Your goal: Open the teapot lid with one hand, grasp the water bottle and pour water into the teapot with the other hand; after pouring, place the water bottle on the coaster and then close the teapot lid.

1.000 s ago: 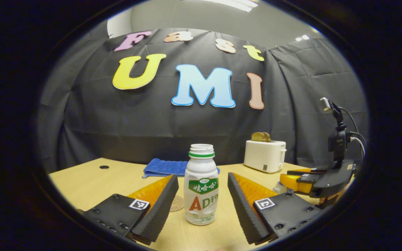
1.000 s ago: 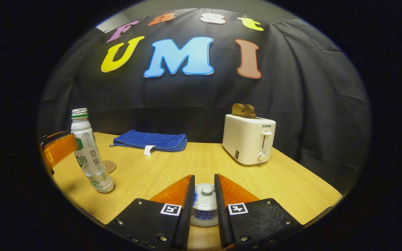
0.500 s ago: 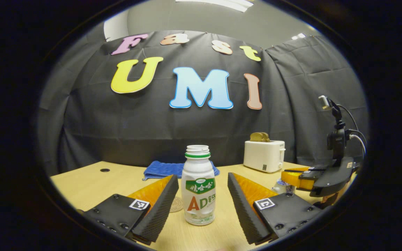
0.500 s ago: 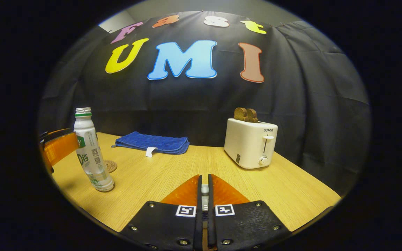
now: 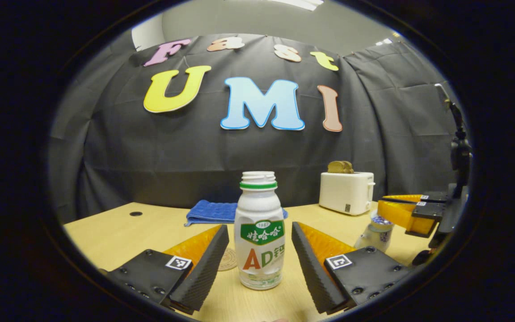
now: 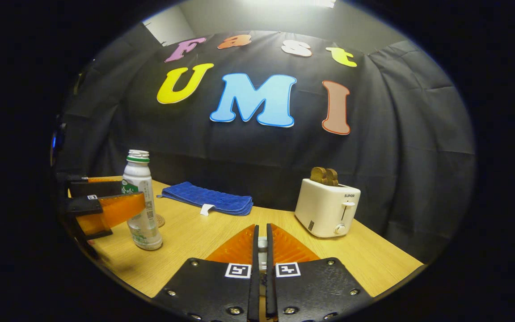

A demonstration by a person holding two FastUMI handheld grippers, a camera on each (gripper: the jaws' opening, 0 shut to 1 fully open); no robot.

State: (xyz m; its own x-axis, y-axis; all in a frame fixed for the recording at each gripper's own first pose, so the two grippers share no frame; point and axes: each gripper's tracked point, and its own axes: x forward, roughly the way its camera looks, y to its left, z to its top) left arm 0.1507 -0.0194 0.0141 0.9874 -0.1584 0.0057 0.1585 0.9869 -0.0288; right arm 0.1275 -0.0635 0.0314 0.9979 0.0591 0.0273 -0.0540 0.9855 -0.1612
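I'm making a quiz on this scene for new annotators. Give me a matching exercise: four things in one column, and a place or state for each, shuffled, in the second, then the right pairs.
Things:
1. water bottle
2. lid knob
3. blue cloth
4. toast

Places or states:
A. sticking up out of the toaster
B. folded flat at the back of the table
C. upright with no cap, between the open fingers of the left gripper
D. pinched between the closed fingers of the right gripper

Pairs: 1-C, 2-D, 3-B, 4-A
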